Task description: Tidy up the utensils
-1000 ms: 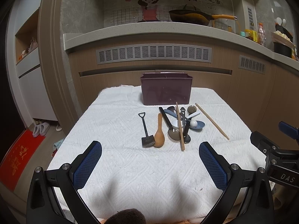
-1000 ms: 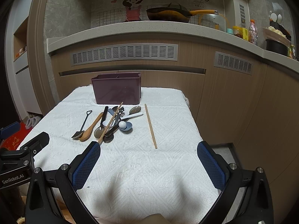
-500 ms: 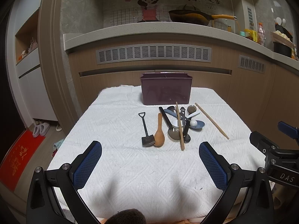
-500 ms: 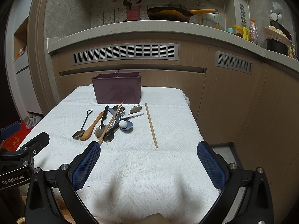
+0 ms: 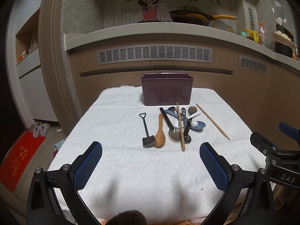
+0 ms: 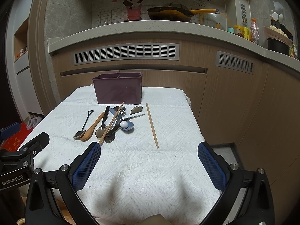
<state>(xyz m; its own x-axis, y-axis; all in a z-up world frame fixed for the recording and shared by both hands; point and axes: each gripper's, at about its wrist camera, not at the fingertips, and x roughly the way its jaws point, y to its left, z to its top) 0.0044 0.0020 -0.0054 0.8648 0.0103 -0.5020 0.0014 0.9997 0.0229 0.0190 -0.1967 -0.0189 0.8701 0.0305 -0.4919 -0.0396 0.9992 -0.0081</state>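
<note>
A rough, woven white cloth [image 5: 120, 131] covers the table. The purple bin [image 5: 166, 90] near its far edge looks like smooth, slightly glossy plastic. The chopsticks [image 6: 152, 125] and spoon [image 5: 160, 133] are matt wood; the shovel-shaped spoon [image 5: 147, 131] is dark metal.

Black gripper frames, silver screws, blue mesh-textured fingers [image 5: 88, 166], white "DAS" and "GenRobot.AI" lettering

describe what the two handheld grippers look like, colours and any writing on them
Both are black frames with silver bolts and blue cross-hatched pads on the fingers. The left gripper body shows white "GenRobot.AI" lettering in the right wrist view; the right gripper shows "DAS" in the left wrist view. Each also has a blue part near its top.
</note>
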